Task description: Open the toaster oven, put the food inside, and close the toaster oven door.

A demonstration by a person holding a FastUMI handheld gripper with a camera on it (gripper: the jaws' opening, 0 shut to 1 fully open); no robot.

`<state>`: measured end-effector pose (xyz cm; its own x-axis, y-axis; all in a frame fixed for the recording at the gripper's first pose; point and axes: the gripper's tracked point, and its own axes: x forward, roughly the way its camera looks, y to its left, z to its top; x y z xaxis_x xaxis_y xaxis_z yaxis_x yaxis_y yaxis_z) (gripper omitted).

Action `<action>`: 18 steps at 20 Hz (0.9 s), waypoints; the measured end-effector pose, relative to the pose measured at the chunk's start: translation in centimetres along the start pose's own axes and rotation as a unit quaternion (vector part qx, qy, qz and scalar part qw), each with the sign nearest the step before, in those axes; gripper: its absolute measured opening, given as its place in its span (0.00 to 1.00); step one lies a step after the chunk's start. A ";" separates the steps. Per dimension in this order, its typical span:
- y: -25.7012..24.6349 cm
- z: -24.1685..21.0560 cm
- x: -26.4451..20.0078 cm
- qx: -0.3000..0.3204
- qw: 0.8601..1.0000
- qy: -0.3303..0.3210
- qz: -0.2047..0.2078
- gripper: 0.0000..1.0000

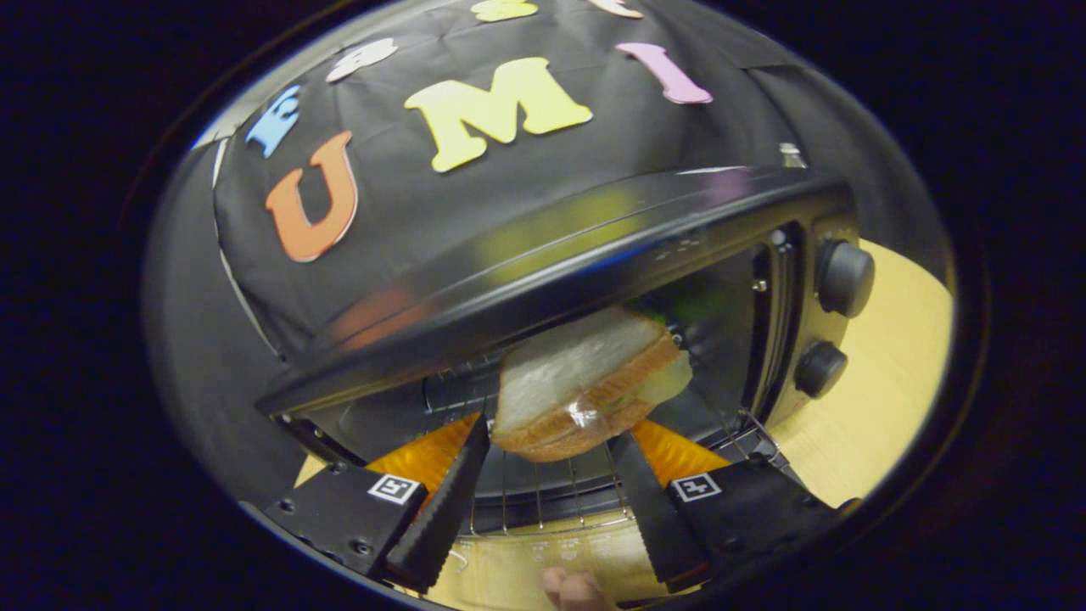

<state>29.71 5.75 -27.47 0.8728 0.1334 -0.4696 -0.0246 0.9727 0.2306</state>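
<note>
One sandwich (585, 386) (gripped by tongs (556, 445)) enters the open toaster oven (594, 246).

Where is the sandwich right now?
The sandwich is held between the gripper fingers, at the open toaster oven mouth, above its wire rack.

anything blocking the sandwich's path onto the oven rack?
Nothing visible. The claw holds the sandwich at the toaster oven opening, above the wire rack; the cavity beyond looks clear.
</note>
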 end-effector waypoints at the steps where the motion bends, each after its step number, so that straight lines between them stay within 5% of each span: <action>1: -0.1 -0.5 0.1 -0.030 0.999 0.012 -0.010 0.93; 6: -0.6 -1.6 -0.2 -0.144 0.986 0.034 -0.071 0.94; 18: -1.0 -4.3 -10.6 -0.133 0.986 0.075 -0.062 0.97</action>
<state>18.36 4.19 -26.40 0.7960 0.0182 -0.6051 -0.0674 0.9960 -0.0588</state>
